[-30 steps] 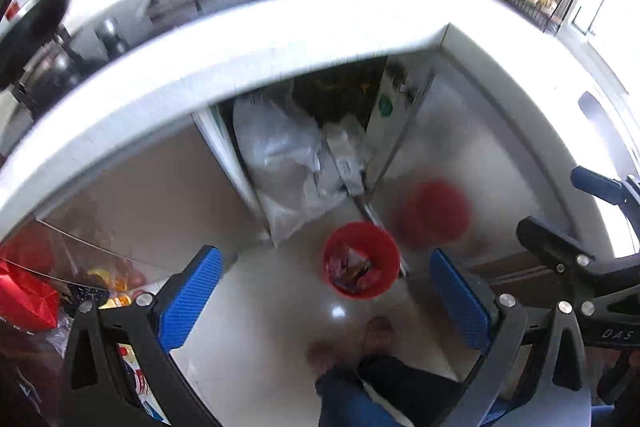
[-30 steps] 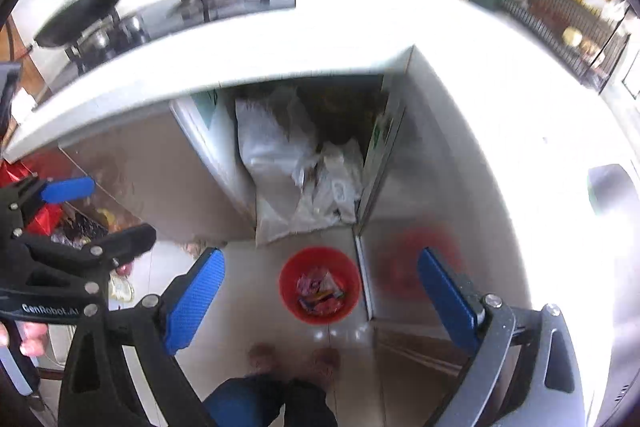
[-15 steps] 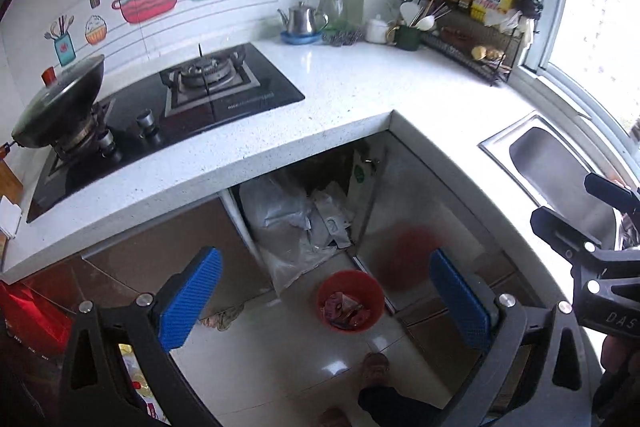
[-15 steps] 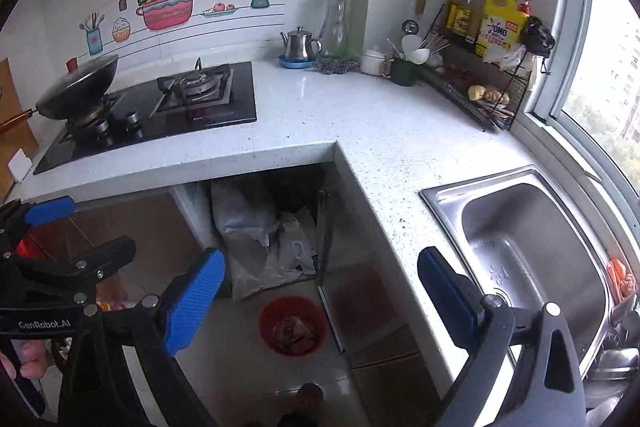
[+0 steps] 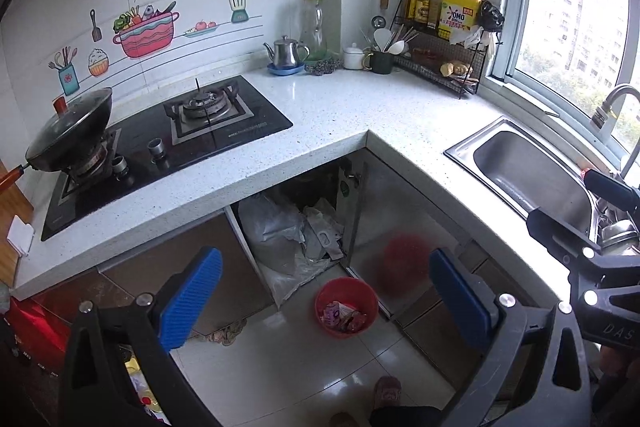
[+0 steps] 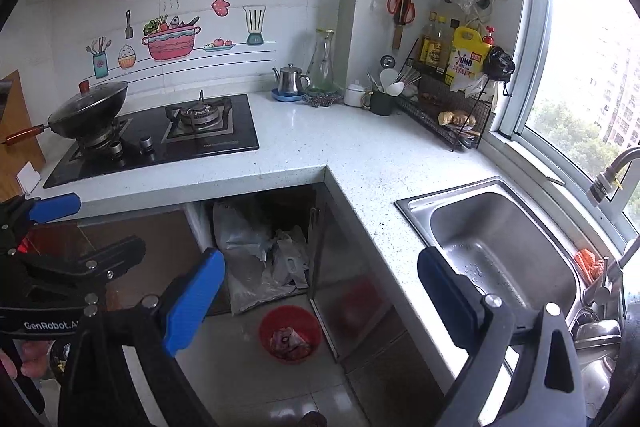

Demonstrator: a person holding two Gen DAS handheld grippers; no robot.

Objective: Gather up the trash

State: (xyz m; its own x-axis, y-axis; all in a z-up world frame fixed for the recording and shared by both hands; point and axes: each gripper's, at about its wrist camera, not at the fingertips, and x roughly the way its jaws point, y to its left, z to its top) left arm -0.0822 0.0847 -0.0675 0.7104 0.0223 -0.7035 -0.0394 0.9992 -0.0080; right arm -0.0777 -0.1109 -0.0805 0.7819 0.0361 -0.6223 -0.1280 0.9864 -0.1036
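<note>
- One red bin [image 5: 346, 306], on the floor below and between the left claw's spread pads; wrappers inside, number can't be told.
- One wok [image 5: 72, 131], far upper left of the claw.
- One kettle [image 5: 285, 54], straight ahead, far.
- One sink [image 6: 504, 247], just right of the right claw.
- One pair of scissors [image 6: 401, 5], on the wall, upper right.
- Three dark bottles [image 5: 424, 3], one yellow jug [image 5: 459, 11], far right.

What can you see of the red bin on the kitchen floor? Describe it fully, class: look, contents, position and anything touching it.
The red bin is a small round open-topped pail, plastic by its look, standing upright on the pale tiled floor. It has no lid. Inside lie crumpled wrappers, pinkish and red. It sits in front of the open corner cabinet, just ahead of the grey plastic bags stuffed in there. A blurred red reflection of it shows on the shiny cabinet door. Neither gripper touches it.
</note>
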